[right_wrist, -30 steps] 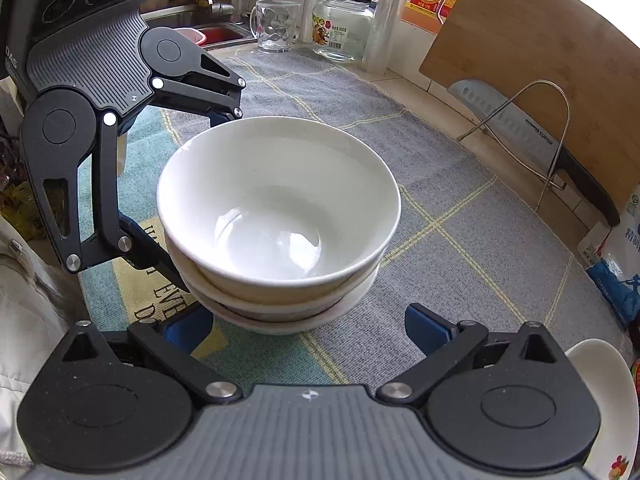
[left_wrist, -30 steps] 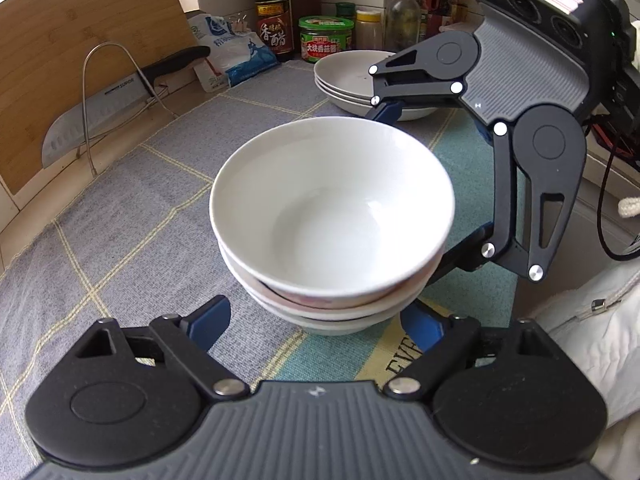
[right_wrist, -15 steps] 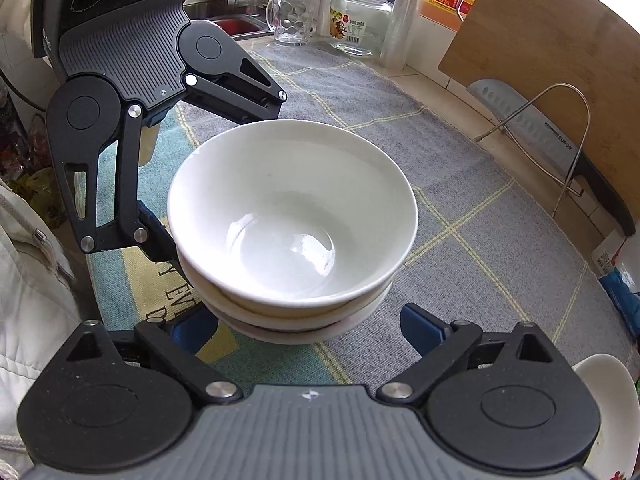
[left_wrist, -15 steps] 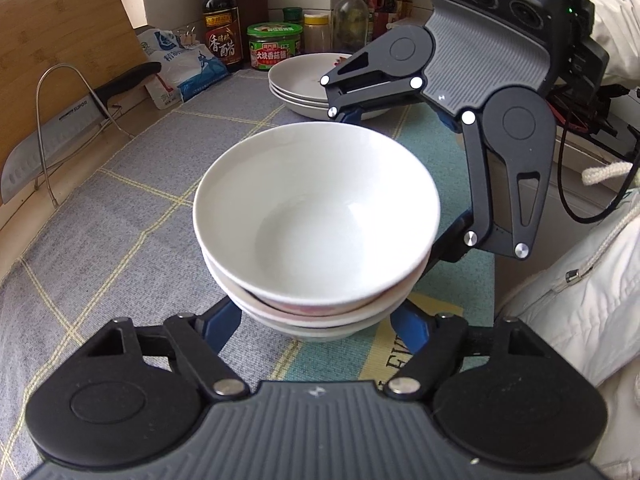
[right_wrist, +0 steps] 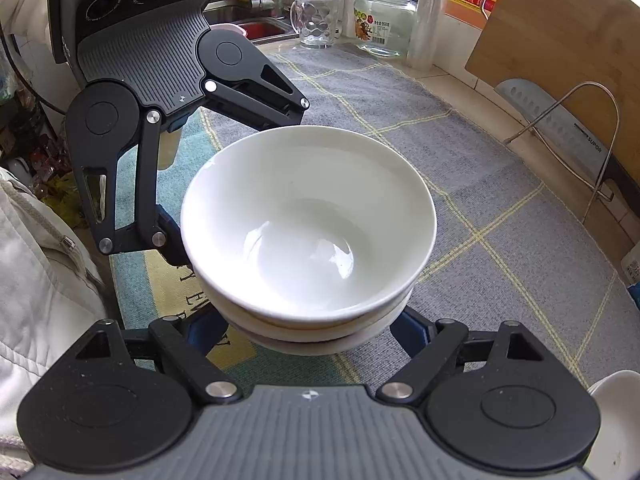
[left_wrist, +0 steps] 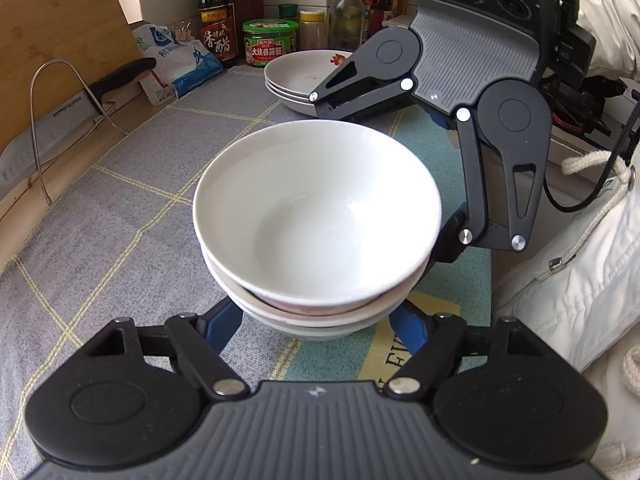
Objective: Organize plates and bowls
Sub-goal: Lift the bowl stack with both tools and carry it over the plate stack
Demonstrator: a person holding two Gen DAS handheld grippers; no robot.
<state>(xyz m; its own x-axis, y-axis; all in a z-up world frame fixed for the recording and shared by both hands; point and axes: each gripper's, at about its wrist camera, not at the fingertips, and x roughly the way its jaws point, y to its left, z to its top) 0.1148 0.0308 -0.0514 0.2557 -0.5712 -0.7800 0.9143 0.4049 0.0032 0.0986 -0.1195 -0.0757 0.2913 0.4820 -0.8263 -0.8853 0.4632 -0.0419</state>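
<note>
A stack of three white bowls [left_wrist: 316,224] is held between my two grippers above the grey checked cloth; it also shows in the right wrist view [right_wrist: 308,224]. My left gripper [left_wrist: 316,320] has its blue pads against the lowest bowl from the near side. My right gripper [right_wrist: 308,328] grips the same stack from the opposite side, its fingertips hidden under the bowls. A stack of white plates [left_wrist: 304,76] sits at the back of the counter; a plate rim [right_wrist: 612,408] shows at the lower right in the right wrist view.
A cleaver [left_wrist: 44,120] on a wire stand leans on a wooden board [left_wrist: 60,28]. Sauce bottles and jars [left_wrist: 272,40] line the back. A glass mug [right_wrist: 316,20], a jar [right_wrist: 384,20] and a sink stand at the other end.
The bowl stack has been lifted off the cloth and carried toward the plates; both grippers moved with it and closed in under it.
</note>
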